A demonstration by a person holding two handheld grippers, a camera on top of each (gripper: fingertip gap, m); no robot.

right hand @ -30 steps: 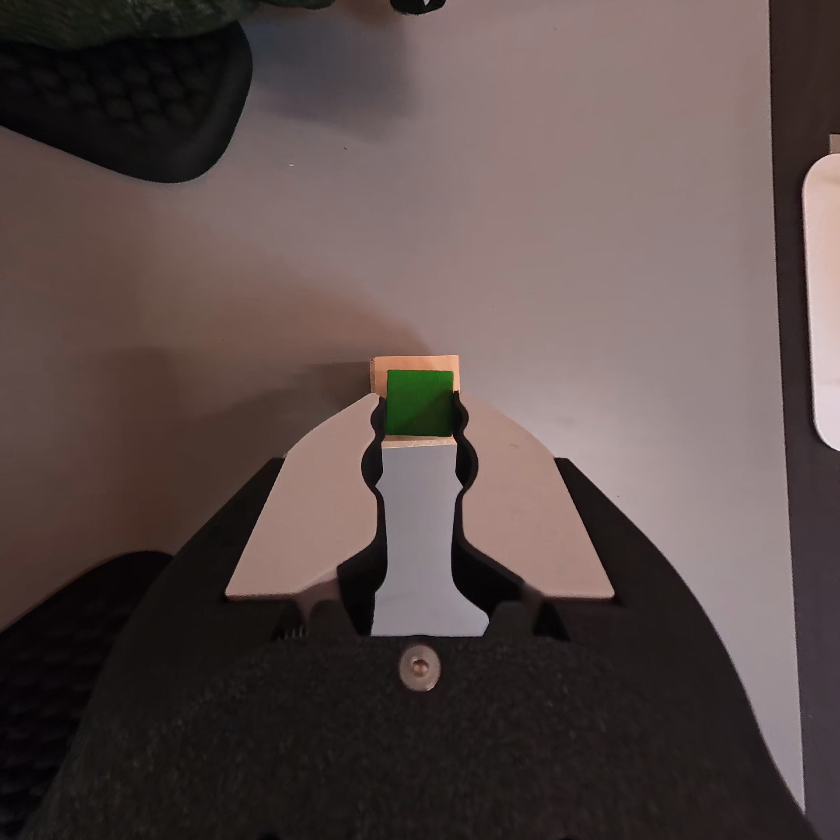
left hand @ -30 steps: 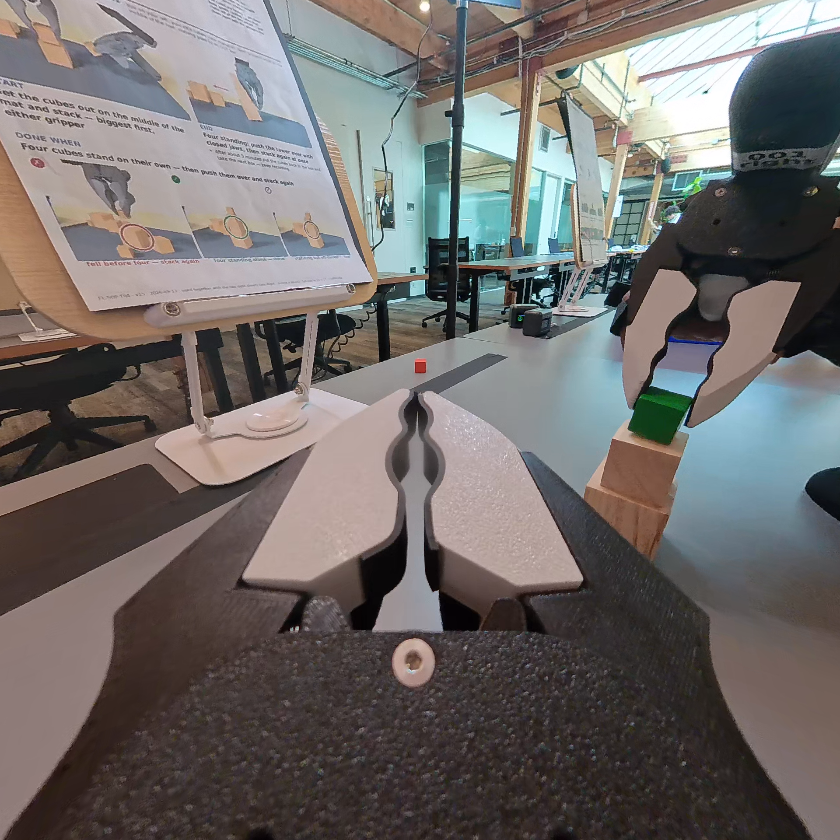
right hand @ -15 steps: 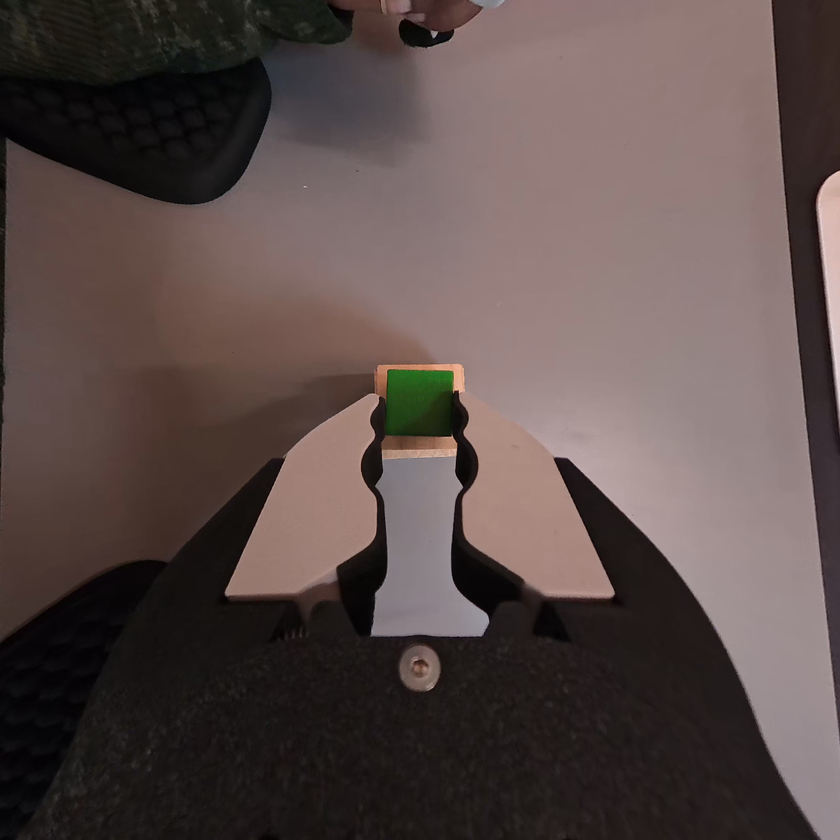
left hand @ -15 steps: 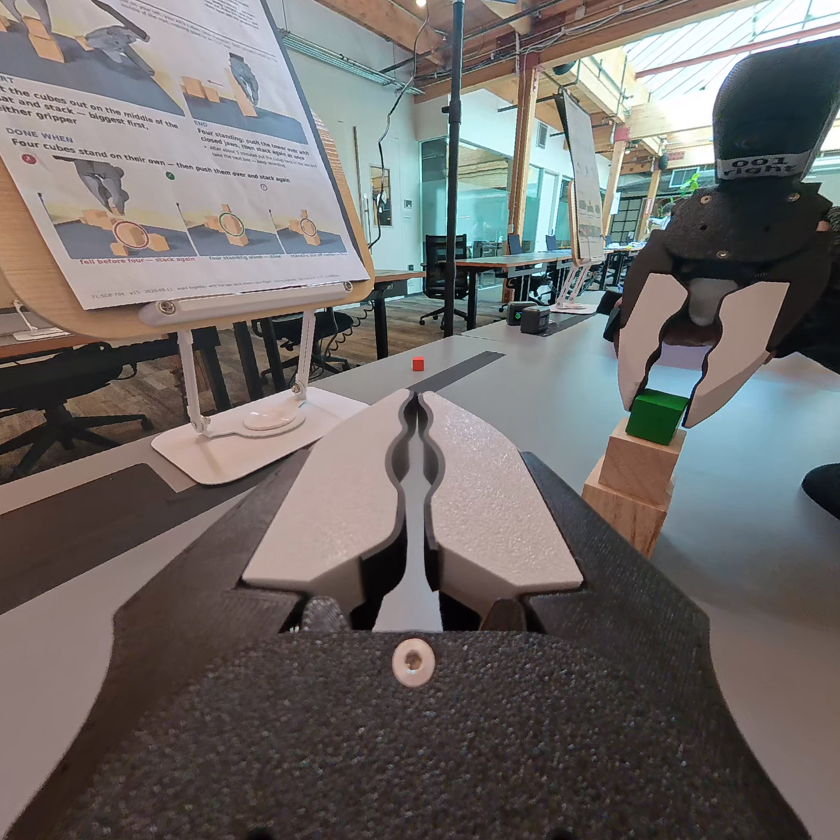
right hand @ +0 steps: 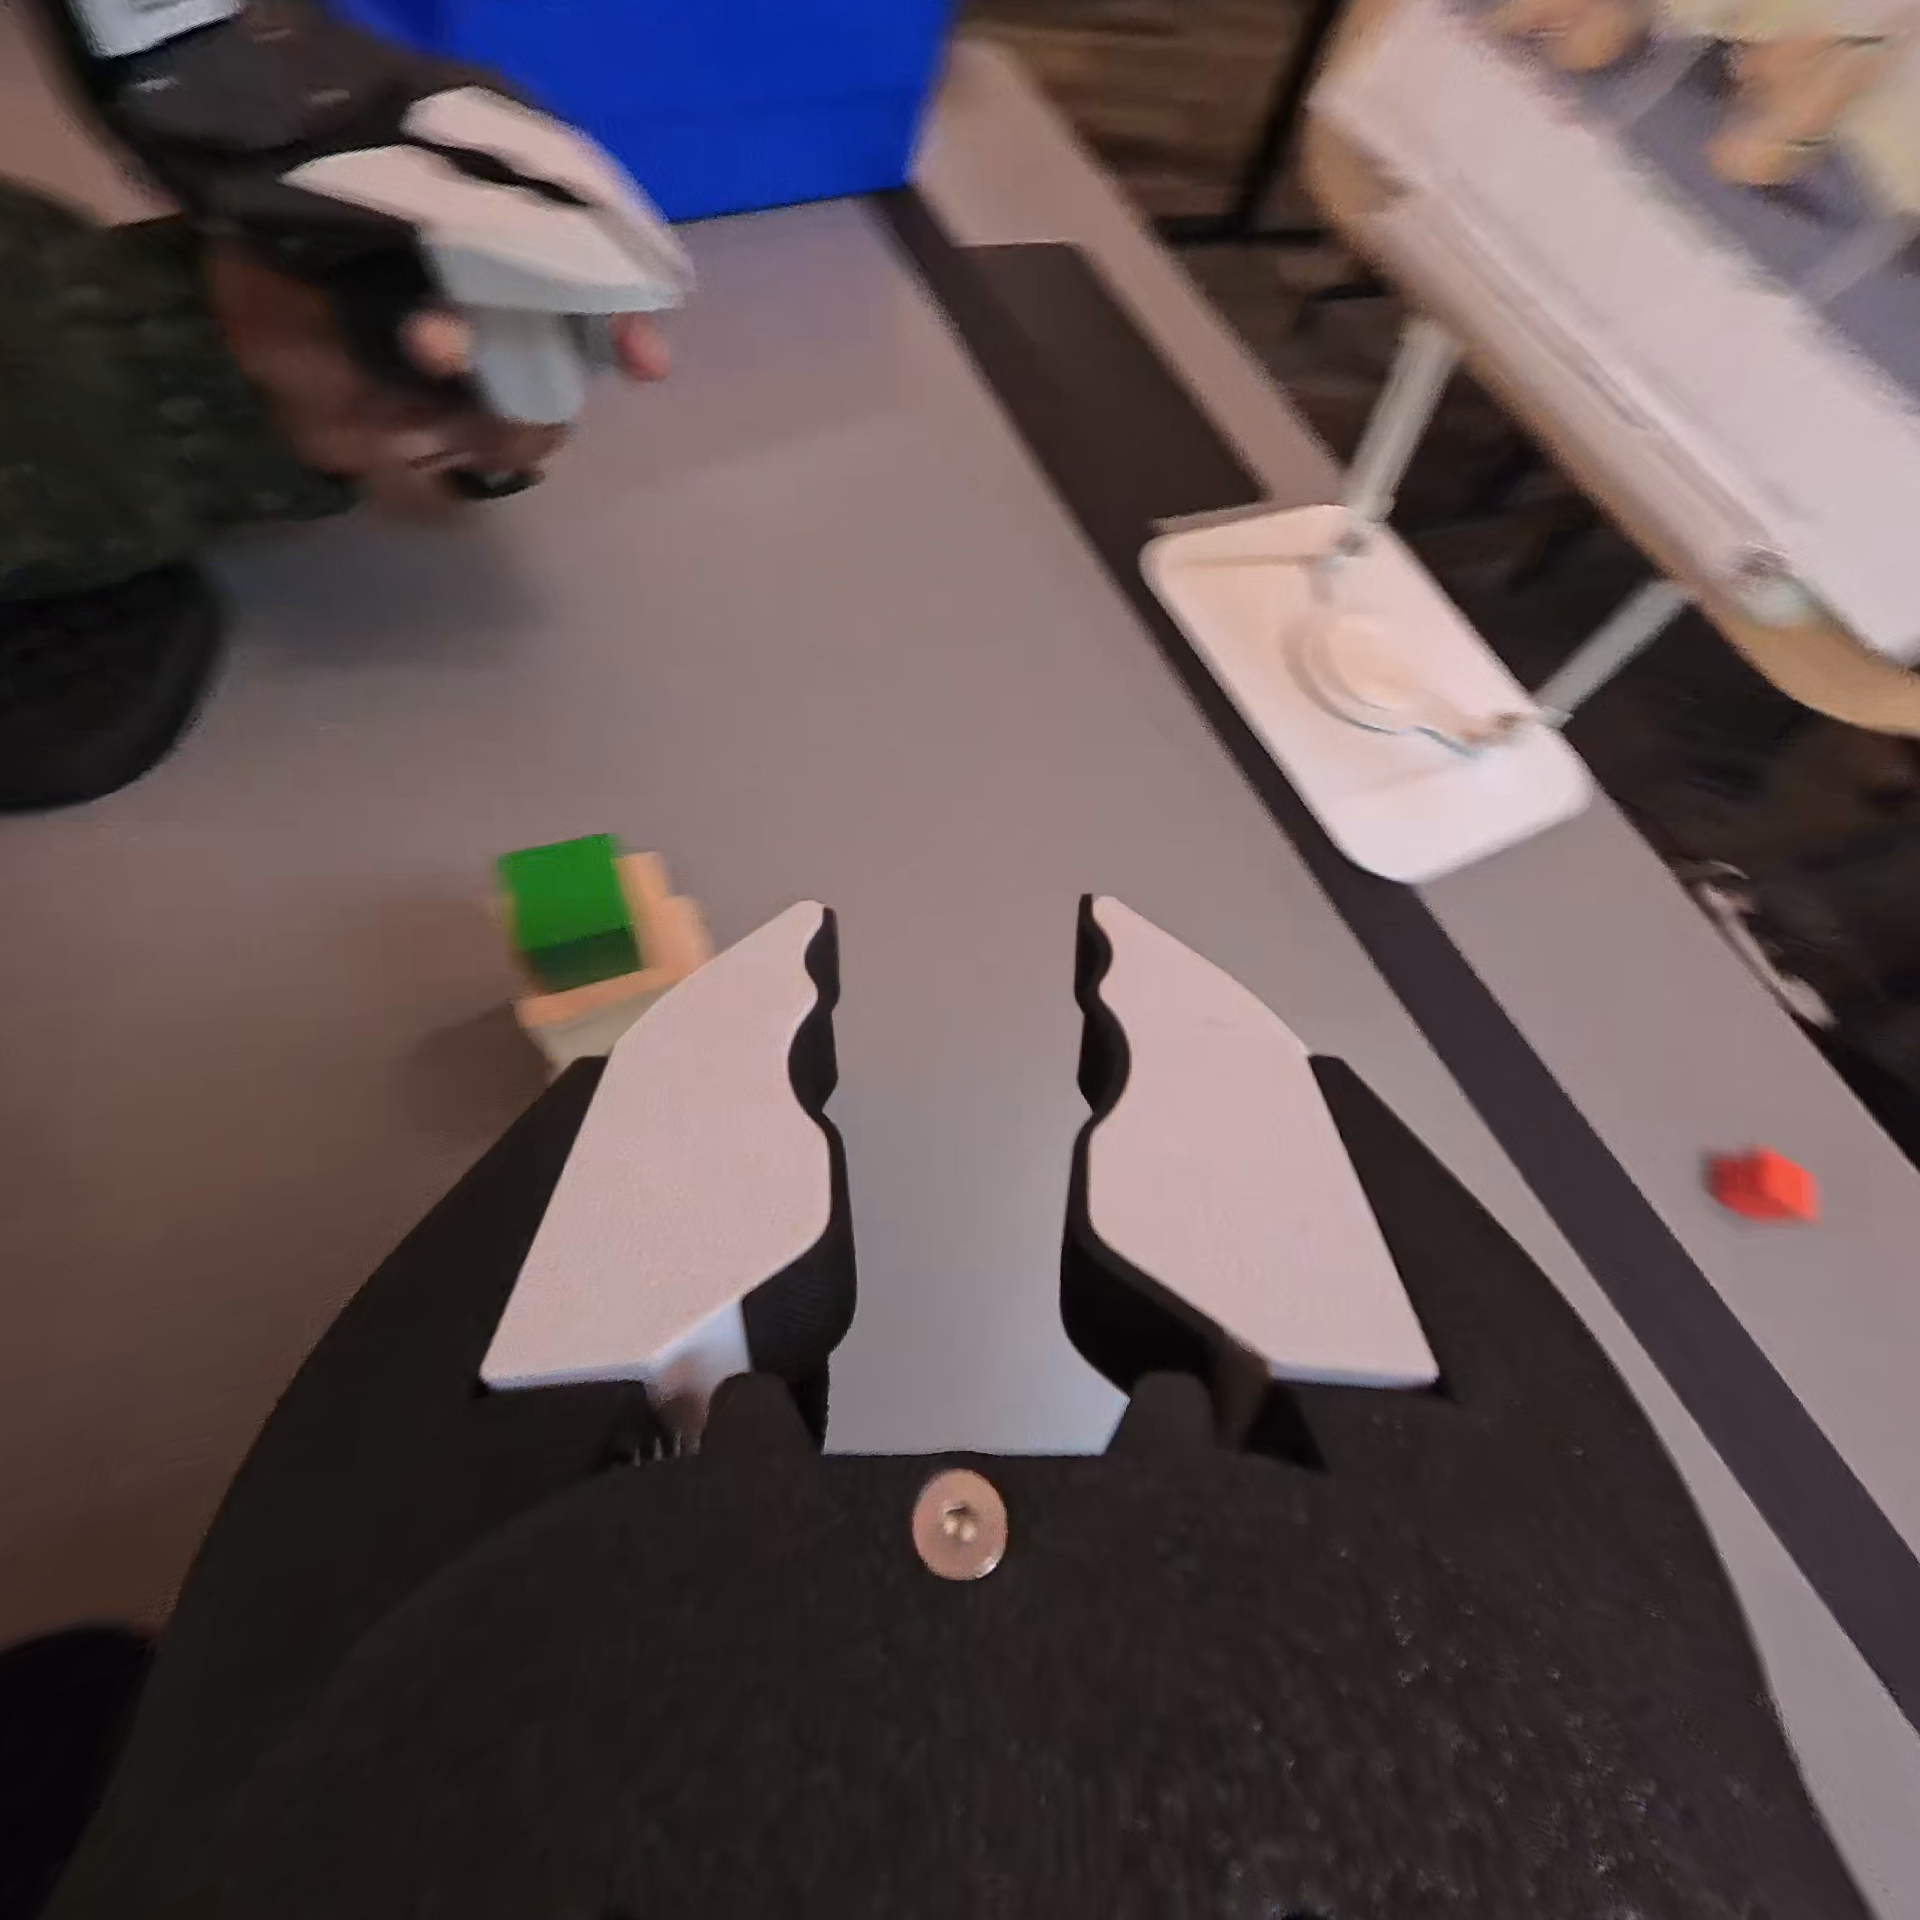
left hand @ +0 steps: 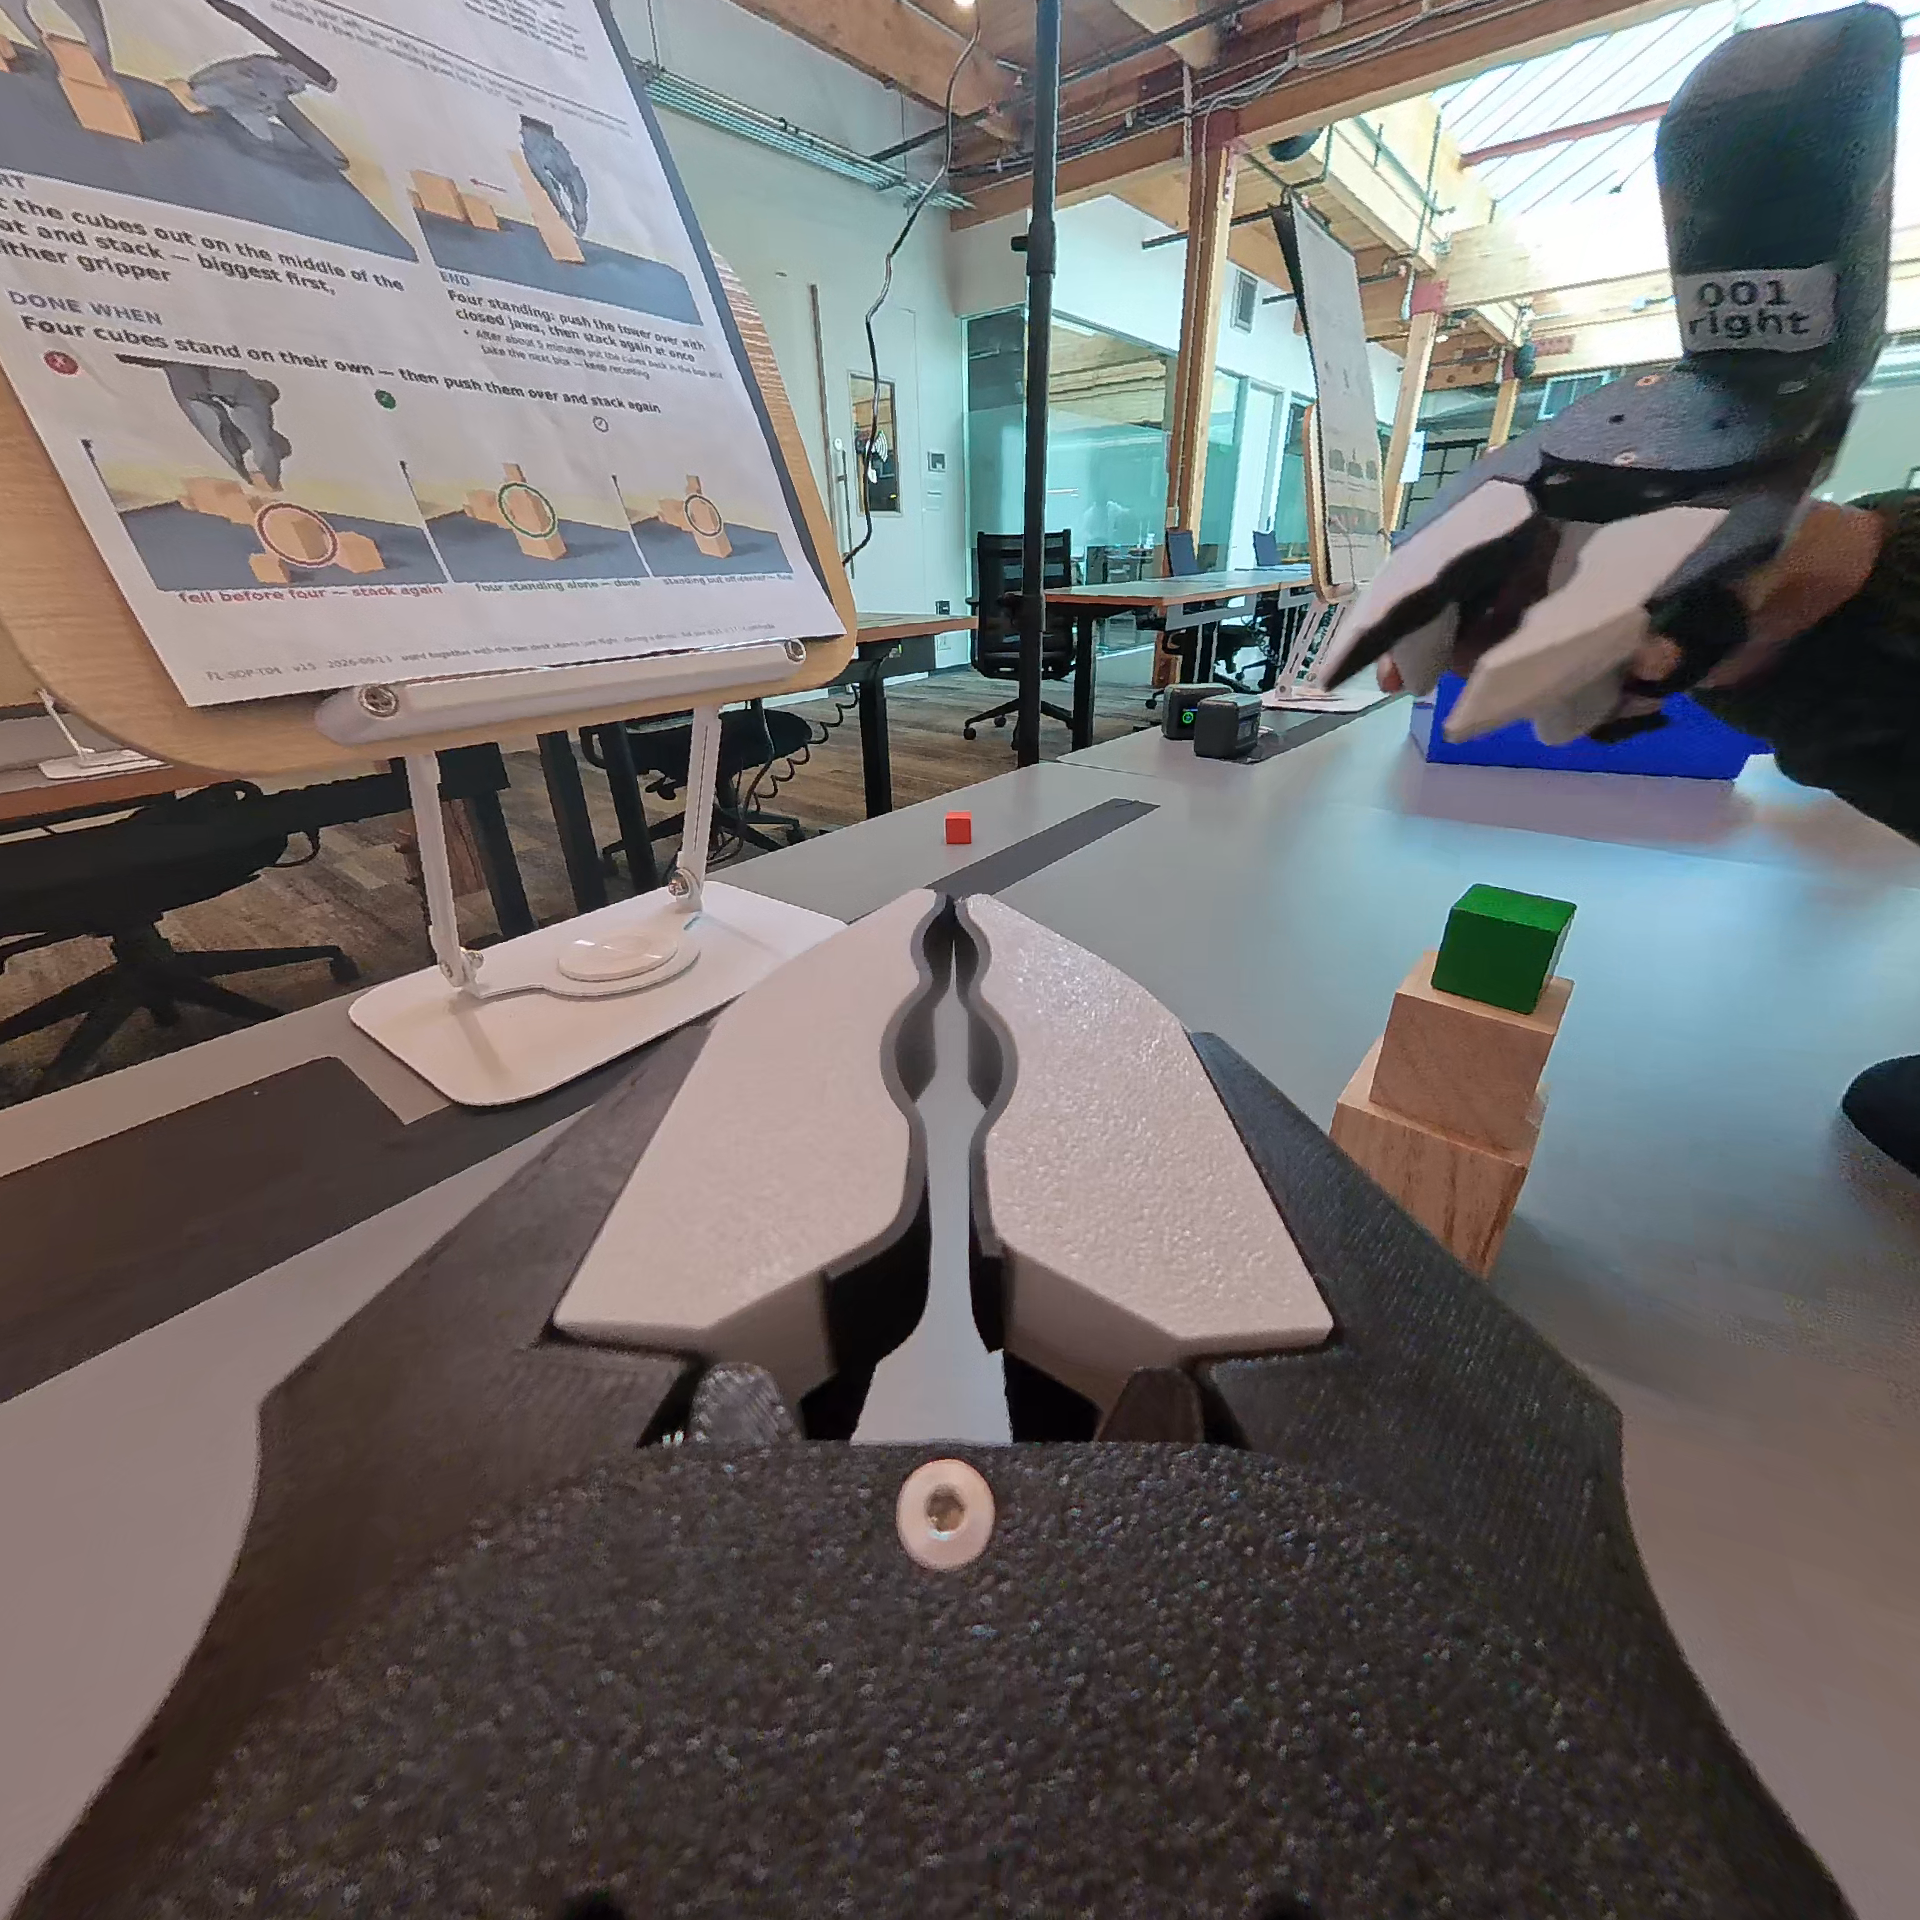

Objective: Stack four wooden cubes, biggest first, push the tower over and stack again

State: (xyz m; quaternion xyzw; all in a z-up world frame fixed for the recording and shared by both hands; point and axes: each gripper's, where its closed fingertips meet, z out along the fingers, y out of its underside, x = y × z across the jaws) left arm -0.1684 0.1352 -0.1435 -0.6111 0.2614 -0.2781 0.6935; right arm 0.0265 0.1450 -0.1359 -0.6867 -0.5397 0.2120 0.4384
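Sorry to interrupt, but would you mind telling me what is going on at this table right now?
A person holds a two-finger gripper in each hand over a grey table. A green cube sits on top of two stacked wooden cubes, standing free. The right gripper is open and empty, raised up and away from the stack. The left gripper is shut on nothing, low over the table. A small red cube lies apart, near the dark strip, beside a white stand holding an instruction sheet.

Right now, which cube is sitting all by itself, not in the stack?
The small red cube, alone on the grey table beside the dark strip. The green cube tops two stacked wooden cubes.
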